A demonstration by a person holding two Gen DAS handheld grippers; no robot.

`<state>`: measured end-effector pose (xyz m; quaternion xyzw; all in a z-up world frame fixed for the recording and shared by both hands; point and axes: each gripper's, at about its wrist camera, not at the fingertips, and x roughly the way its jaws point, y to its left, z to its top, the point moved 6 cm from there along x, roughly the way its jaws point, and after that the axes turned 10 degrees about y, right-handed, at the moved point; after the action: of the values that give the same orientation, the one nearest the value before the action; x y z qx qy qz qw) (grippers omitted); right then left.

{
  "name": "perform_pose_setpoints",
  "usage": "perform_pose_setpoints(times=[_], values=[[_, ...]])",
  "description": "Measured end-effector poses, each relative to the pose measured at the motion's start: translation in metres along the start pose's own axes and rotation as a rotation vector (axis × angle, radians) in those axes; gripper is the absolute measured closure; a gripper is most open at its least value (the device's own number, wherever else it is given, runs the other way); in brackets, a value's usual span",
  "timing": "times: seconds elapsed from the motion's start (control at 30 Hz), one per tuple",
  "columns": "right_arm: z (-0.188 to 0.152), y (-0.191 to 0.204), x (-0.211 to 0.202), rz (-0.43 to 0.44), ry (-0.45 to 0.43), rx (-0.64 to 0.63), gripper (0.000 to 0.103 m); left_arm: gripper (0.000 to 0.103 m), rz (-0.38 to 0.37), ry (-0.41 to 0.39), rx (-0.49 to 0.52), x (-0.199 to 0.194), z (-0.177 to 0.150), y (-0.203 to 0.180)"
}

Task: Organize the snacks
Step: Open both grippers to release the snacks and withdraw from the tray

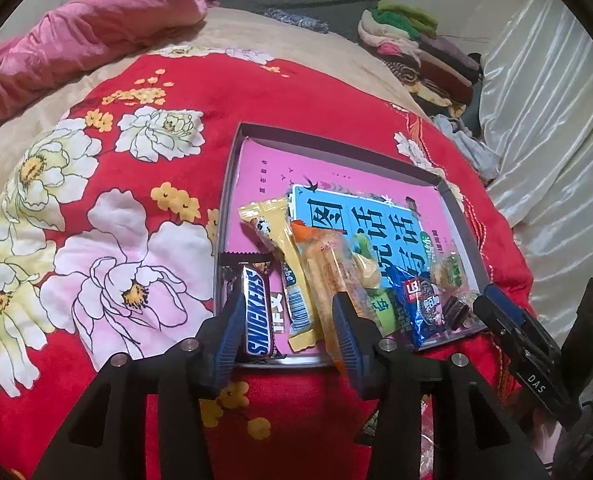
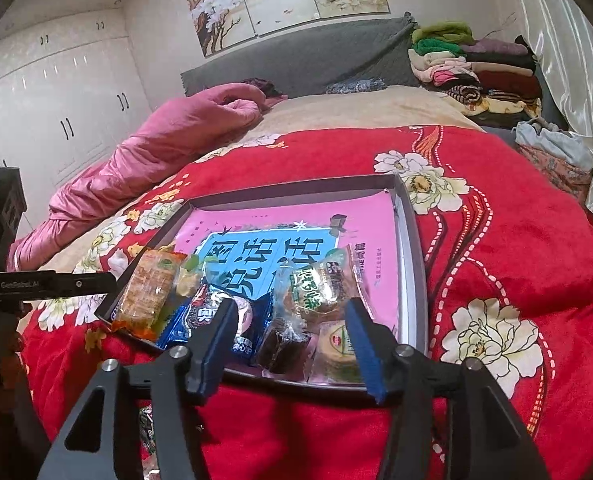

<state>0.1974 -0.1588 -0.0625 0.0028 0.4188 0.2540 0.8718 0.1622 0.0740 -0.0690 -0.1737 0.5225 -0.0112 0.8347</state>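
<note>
Blue-padded fingers of the left claw (image 1: pixel 288 322) stand partly apart and empty, straddling a brown Snickers bar (image 1: pixel 257 312) and a yellow wrapped stick (image 1: pixel 292 276) whose long axes run straight ahead of it, inside the shallow grey box (image 1: pixel 462 224) on the bed. Further right along the box's near edge, the right claw (image 2: pixel 292 334) gapes likewise, holding nothing, with a dark chocolate cake in clear wrap (image 2: pixel 282 342) lying between its jaws, untouched.

The left hand-held gripper (image 1: pixel 292 322) and the right hand-held gripper (image 2: pixel 292 330) are black frames with round silver screws and blue ribbed fingers (image 1: pixel 228 334) (one side reads "DAS").
</note>
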Motion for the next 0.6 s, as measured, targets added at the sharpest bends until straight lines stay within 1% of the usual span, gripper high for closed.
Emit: perform_pose_setpoints(times=[0.13,0.23,0.37,0.43,0.5,0.6], values=[[0.001,-0.002,-0.002,0.002,-0.009,0.009,0.047,0.046,-0.009,-0.006,0.003,-0.003,0.0,-0.002],[0.001,-0.003,-0.003,0.003,-0.012,0.012,0.043,0.039,-0.016,-0.005,0.017,-0.006,0.001,-0.005],[0.002,-0.001,-0.007,0.022,-0.026,0.013,0.041,0.034,-0.01,-0.01,0.035,-0.009,-0.001,-0.01],[0.003,0.0,-0.009,0.028,-0.035,0.009,0.039,0.029,-0.012,-0.012,0.039,-0.01,-0.001,-0.011],[0.003,0.002,-0.011,0.029,-0.039,0.004,0.037,0.027,-0.001,-0.016,0.038,-0.012,-0.001,-0.011],[0.003,0.003,-0.013,0.03,-0.044,-0.001,0.037,0.026,-0.004,-0.023,0.035,-0.015,-0.002,-0.011]])
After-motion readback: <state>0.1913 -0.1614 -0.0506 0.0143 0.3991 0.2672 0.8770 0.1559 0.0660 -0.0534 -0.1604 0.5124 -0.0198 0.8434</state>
